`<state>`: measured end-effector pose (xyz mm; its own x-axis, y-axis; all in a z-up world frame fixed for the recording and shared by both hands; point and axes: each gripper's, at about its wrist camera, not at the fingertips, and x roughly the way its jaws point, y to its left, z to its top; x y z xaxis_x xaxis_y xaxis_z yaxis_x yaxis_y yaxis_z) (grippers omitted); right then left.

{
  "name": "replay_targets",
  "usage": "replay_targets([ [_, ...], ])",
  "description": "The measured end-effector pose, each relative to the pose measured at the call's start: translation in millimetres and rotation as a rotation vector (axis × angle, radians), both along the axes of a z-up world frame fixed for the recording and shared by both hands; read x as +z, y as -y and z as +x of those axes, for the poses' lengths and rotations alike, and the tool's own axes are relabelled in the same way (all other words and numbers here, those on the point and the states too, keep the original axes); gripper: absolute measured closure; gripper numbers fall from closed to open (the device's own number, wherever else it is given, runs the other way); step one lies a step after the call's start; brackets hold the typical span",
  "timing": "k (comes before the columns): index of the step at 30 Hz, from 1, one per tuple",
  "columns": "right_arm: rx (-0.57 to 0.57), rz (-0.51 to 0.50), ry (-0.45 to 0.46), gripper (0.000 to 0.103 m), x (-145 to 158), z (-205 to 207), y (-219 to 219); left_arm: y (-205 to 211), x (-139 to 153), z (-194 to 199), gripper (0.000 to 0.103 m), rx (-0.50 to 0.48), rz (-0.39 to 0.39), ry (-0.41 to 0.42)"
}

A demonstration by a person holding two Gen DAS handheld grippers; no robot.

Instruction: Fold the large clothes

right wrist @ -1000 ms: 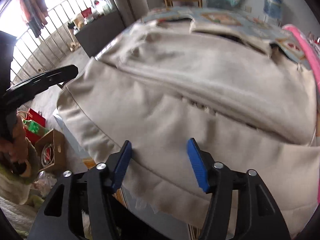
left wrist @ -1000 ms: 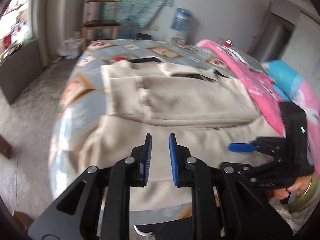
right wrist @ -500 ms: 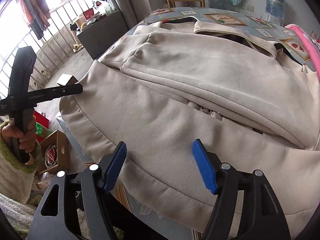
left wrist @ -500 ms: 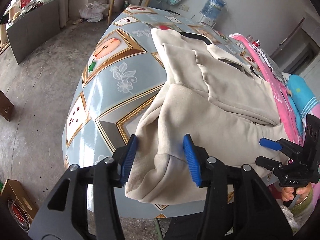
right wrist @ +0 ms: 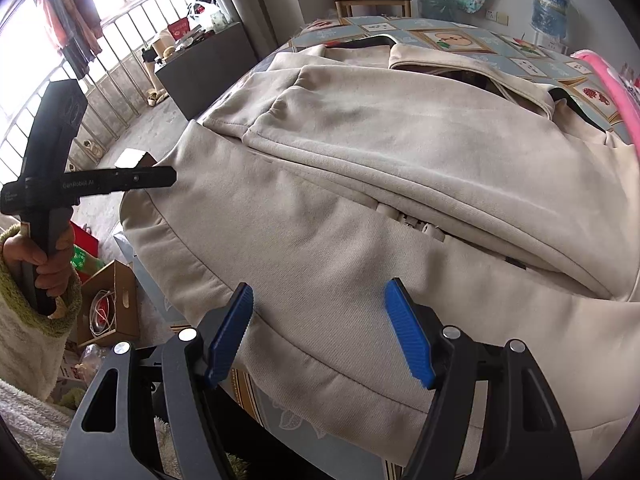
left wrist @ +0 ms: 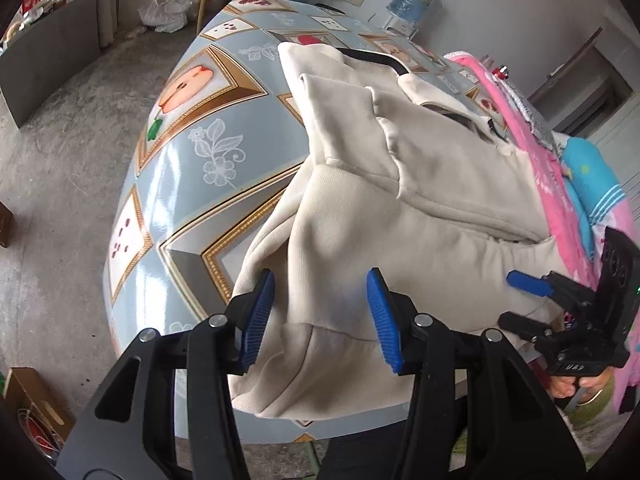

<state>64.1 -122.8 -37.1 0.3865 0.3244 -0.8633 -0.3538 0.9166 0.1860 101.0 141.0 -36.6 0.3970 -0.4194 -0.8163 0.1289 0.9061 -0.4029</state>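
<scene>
Garment: large cream fleece jacket (left wrist: 432, 208) spread flat on the table, sleeve folded across the body, hem corner hanging over the near edge.
Table: glossy grey-blue patterned tablecloth (left wrist: 188, 168), bare to the jacket's left.
Left gripper (left wrist: 320, 316): jaws have just been opening and now stand half apart; blue pads flank the hem corner, cloth between them, no pinch seen.
Right gripper (right wrist: 320, 332): jaws wide, poised over the jacket's hem; pads astride the cloth, not pressing.
Hand (right wrist: 50, 256): green fuzzy sleeve, gripping the left tool's handle.
Far side: pink quilt (left wrist: 560, 184) beside the jacket.
</scene>
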Motion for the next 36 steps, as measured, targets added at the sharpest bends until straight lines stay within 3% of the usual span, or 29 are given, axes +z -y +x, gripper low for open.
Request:
replay_targets([
  [7, -0.001, -0.003, 0.005, 0.036, 0, -1, -1, -9, -7, 16, 0.059, -0.018, -0.158, -0.039],
  [9, 0.001, -0.005, 0.006, 0.036, 0, -1, -1, -14, -8, 21, 0.066, -0.01, -0.219, -0.047],
  [14, -0.002, -0.004, 0.009, 0.036, 0, -2, -1, -10, 9, 14, 0.067, -0.106, -0.334, 0.021],
  [17, 0.004, -0.007, 0.01, 0.036, 0, -2, -2, -2, 5, 16, 0.067, -0.144, -0.274, 0.003],
  [20, 0.005, -0.008, 0.01, 0.036, 0, -1, -2, -3, -12, 29, 0.069, -0.104, -0.223, -0.068],
  [25, 0.002, -0.008, 0.011, 0.036, 0, -1, -1, 1, -13, 44, 0.07, -0.104, -0.261, -0.061],
  [29, 0.002, -0.007, 0.011, 0.036, 0, -1, -1, 17, 0, 34, 0.07, -0.254, -0.328, -0.004],
  [33, 0.004, -0.004, 0.012, 0.036, 0, 0, -1, 30, -8, 33, 0.071, -0.254, -0.141, -0.032],
  [36, 0.005, -0.001, 0.011, 0.036, 0, 0, -1, 30, -8, 38, 0.074, -0.212, -0.12, -0.031],
])
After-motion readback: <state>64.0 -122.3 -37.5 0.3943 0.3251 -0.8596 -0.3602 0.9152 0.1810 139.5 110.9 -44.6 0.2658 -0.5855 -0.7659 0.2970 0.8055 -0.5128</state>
